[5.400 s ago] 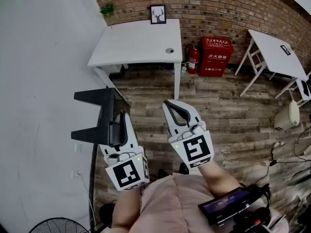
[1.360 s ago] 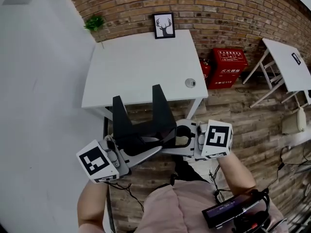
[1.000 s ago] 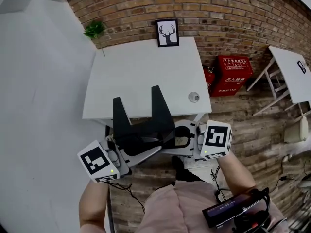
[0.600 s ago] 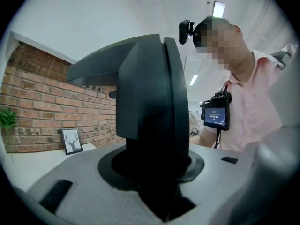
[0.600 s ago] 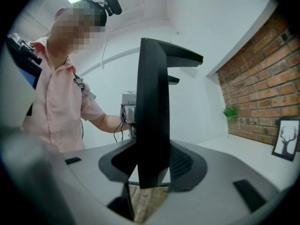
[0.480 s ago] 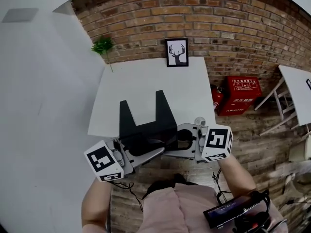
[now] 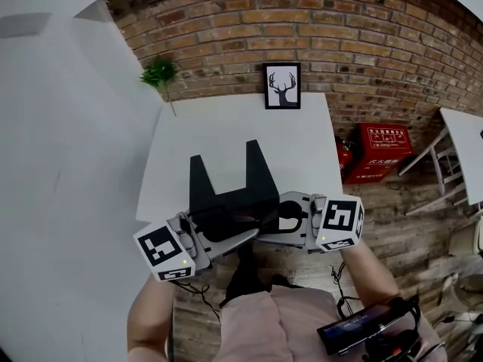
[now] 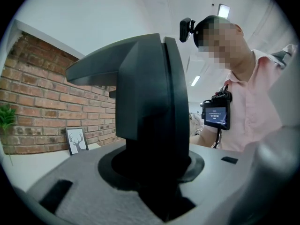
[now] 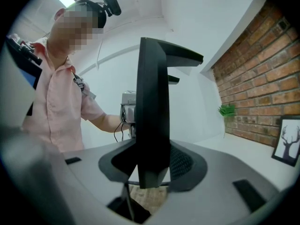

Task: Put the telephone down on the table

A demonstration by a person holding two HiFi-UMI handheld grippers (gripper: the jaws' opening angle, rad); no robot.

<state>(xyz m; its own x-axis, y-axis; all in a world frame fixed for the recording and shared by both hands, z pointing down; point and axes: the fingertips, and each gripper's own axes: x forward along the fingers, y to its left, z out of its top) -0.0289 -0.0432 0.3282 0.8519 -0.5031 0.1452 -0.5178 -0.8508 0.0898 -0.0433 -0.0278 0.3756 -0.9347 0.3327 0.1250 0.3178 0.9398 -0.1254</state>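
The telephone (image 7: 226, 194) is a black U-shaped body with two upright prongs, held in the air over the near edge of the white table (image 7: 226, 123). My left gripper (image 7: 230, 236) is shut on its lower left side. My right gripper (image 7: 273, 221) is shut on its right side. In the left gripper view the telephone (image 8: 150, 116) fills the gap between the jaws of the left gripper (image 8: 154, 191). In the right gripper view the thin black edge of the telephone (image 9: 152, 116) stands clamped in the right gripper (image 9: 145, 182).
A framed deer picture (image 7: 283, 86) leans on the brick wall at the table's far edge, with a small green plant (image 7: 160, 72) at the far left corner. A red fire-equipment box (image 7: 385, 143) stands on the floor to the right. A second white table (image 7: 464, 149) is at the far right.
Both grippers have carried the telephone forward to the white table, which now lies closer and under the telephone's prongs. The grip on both sides is unchanged.
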